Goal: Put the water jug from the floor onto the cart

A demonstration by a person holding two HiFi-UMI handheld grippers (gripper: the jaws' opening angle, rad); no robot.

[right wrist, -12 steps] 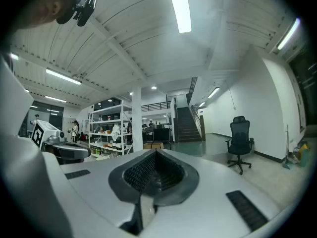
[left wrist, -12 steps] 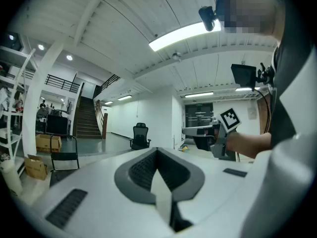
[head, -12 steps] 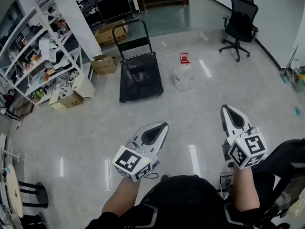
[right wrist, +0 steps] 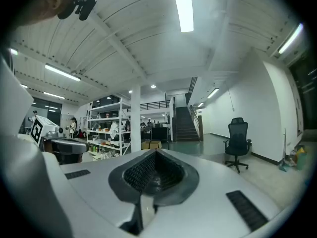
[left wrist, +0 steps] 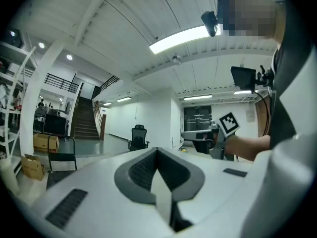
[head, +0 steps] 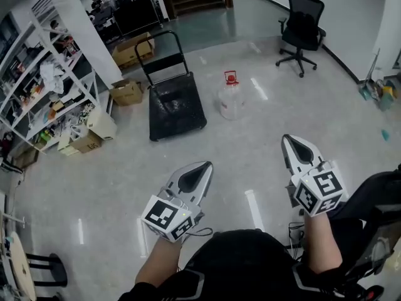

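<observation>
- Standing on the floor (head: pixel 113 168) in the upper centre, the water jug (head: pixel 230 99) was just right of the cart (head: pixel 177 108).
- The left gripper (head: pixel 202 170) and right gripper (head: pixel 291 146), jaws together and empty, hovered well apart from it, lower in the frame.

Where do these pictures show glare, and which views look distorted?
Head view: white streaks of lamp glare on the glossy floor, one beside the water jug. Left gripper view and right gripper view: strong fisheye bending, dark corners, a blown-out ceiling lamp.
</observation>
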